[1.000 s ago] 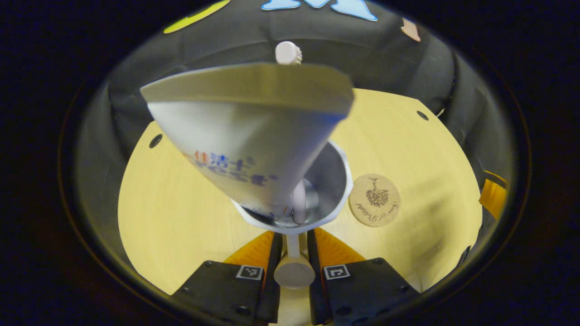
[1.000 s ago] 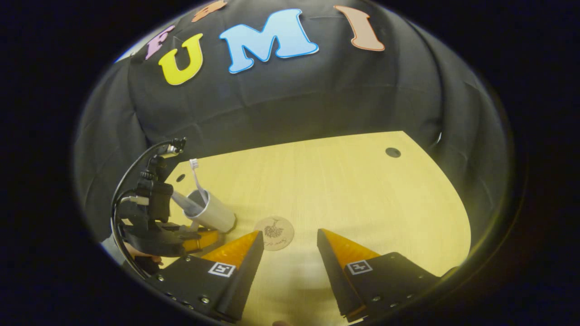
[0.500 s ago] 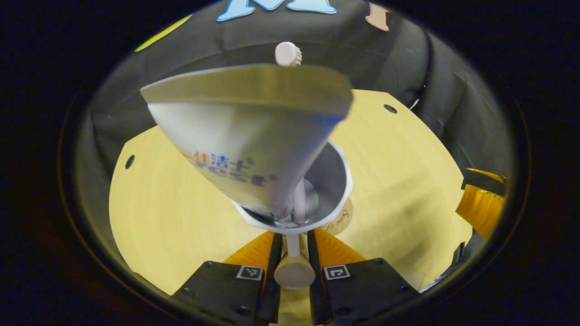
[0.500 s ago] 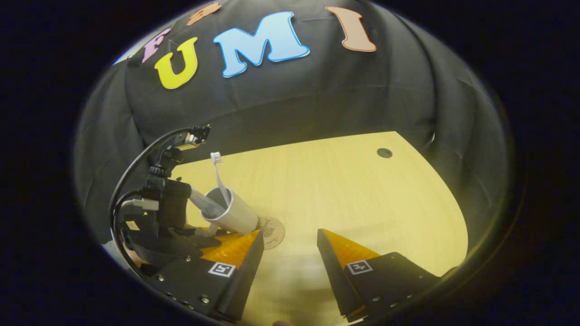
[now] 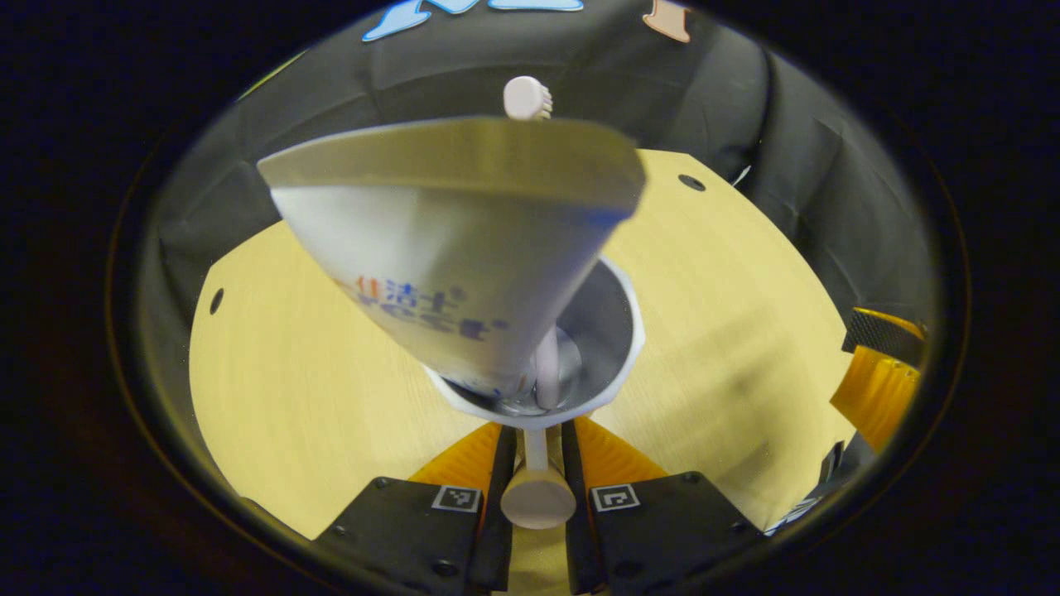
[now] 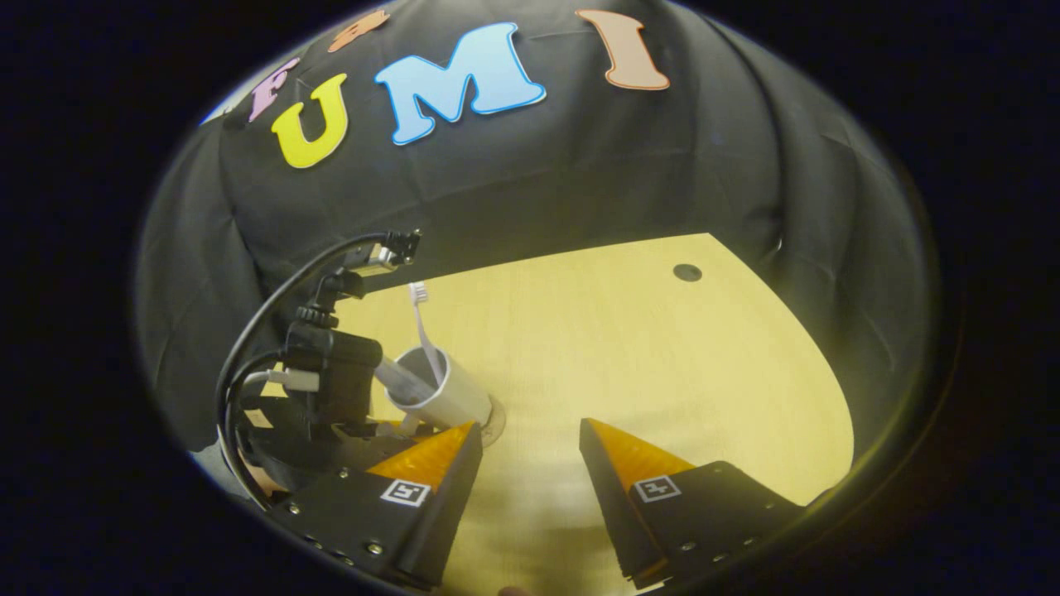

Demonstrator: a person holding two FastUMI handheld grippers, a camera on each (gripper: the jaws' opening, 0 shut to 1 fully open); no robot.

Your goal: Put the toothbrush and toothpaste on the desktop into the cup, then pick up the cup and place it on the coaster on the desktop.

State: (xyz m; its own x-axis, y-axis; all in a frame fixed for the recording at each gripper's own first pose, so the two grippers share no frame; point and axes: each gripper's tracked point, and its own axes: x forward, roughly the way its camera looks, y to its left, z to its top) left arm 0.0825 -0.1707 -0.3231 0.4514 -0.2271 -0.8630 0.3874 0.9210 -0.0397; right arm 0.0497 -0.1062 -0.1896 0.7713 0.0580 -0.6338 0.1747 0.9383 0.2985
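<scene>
In the left gripper view my left gripper (image 5: 537,451) is shut on the handle of the white cup (image 5: 619,335). A white toothpaste tube (image 5: 447,248) leans out of the cup toward the camera, and the toothbrush (image 5: 527,98) pokes up behind it. In the right gripper view the cup (image 6: 447,396), tilted, sits over the round coaster (image 6: 497,420), of which only a sliver shows; whether they touch I cannot tell. The toothbrush (image 6: 422,319) and the tube (image 6: 399,382) stick out of the cup. The left gripper (image 6: 403,425) holds it from the left. My right gripper (image 6: 530,463) stands open just right of the cup, holding nothing.
The pale wooden table (image 5: 306,389) has small round holes near its far edge (image 6: 686,271). The black cloth wall (image 6: 580,165) closes off the back. One finger of the right gripper (image 5: 879,382) shows at the right edge of the left gripper view.
The left gripper has carried the cup to the right until it covers the coaster, which was beside the cup one second ago. The right gripper has stayed open in place.
</scene>
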